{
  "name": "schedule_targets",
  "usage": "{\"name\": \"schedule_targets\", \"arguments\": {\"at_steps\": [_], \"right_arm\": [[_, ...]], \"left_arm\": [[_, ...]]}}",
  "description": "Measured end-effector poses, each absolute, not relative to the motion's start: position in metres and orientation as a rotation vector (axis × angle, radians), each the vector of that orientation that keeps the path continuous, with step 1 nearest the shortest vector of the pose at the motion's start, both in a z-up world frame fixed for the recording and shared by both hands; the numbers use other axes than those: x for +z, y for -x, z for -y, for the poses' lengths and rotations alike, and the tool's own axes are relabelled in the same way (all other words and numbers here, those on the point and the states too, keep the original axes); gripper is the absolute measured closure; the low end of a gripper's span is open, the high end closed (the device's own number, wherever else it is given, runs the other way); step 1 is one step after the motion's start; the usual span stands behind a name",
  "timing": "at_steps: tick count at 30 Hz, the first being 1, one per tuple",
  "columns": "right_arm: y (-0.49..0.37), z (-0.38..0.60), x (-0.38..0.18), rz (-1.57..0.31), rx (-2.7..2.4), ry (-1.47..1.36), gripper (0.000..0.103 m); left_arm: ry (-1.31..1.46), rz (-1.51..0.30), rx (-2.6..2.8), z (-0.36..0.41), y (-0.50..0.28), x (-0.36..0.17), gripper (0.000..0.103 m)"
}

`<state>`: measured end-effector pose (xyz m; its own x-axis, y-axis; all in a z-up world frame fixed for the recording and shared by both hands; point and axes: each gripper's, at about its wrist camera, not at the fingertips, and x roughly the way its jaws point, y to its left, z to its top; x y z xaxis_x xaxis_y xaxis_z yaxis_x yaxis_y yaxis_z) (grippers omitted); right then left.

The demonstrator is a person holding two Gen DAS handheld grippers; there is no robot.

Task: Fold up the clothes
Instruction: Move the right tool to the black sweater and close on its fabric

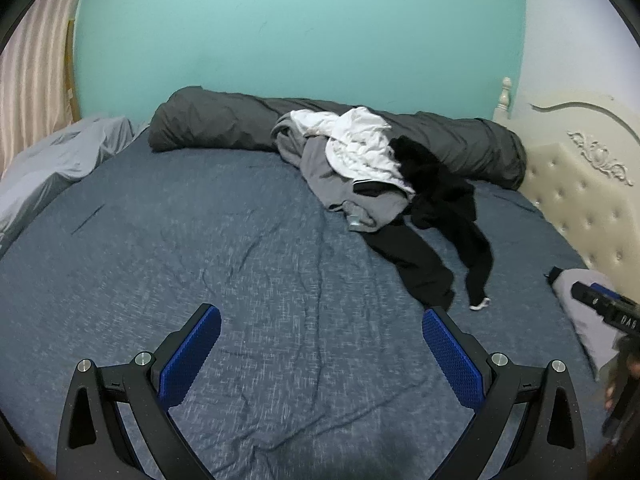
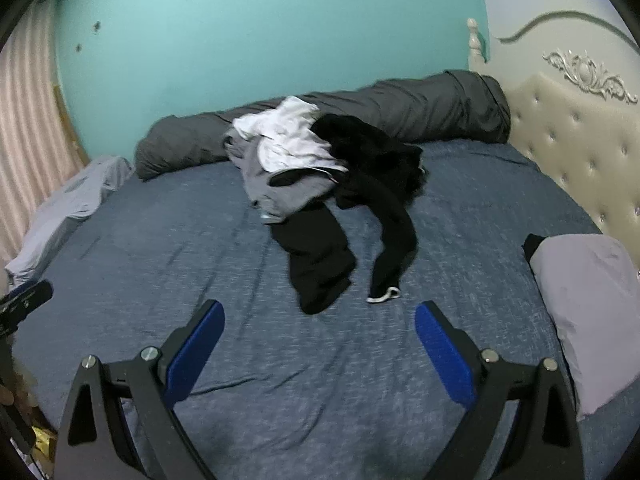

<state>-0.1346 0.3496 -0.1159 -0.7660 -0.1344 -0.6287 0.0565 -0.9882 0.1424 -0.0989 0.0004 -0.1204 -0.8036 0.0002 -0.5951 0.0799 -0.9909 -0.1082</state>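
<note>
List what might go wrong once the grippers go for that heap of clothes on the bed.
The black garment, white garment and grey garment overlap in one heap, so pulling one may drag the others along. The heap leans on the rolled dark duvet, which a pinch might catch too. Both the left gripper and right gripper are open and away from the heap.

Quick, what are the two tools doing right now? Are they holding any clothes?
Left tool: open, holding nothing, above the blue bedsheet.
Right tool: open, holding nothing, short of the black garment.
</note>
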Motion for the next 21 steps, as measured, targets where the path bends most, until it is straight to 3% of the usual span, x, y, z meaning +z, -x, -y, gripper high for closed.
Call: {"name": "schedule_targets", "arguments": {"at_steps": [8, 14, 16, 21], "right_arm": [[0.215, -0.376, -0.160, 0.140, -2.885, -1.097, 0.007], [0.276, -0.385, -0.190, 0.076, -2.870, -1.178, 0.016], [0.299, -0.392, -0.203, 0.086, -2.876, -1.226, 0.024], [0.347, -0.405, -0.232, 0.088, -2.875, -1.317, 0.026]], "left_arm": [[-1.033, -0.234, -2.905, 0.002, 0.152, -0.183, 0.000], [-1.082, -0.262, -2.888, 0.006, 0.178, -0.232, 0.000], [-1.094, -0.276, -2.883, 0.009, 0.183, -0.246, 0.000], [-1.153, -0.298, -2.853, 0.018, 0.190, -0.280, 0.000]]}}
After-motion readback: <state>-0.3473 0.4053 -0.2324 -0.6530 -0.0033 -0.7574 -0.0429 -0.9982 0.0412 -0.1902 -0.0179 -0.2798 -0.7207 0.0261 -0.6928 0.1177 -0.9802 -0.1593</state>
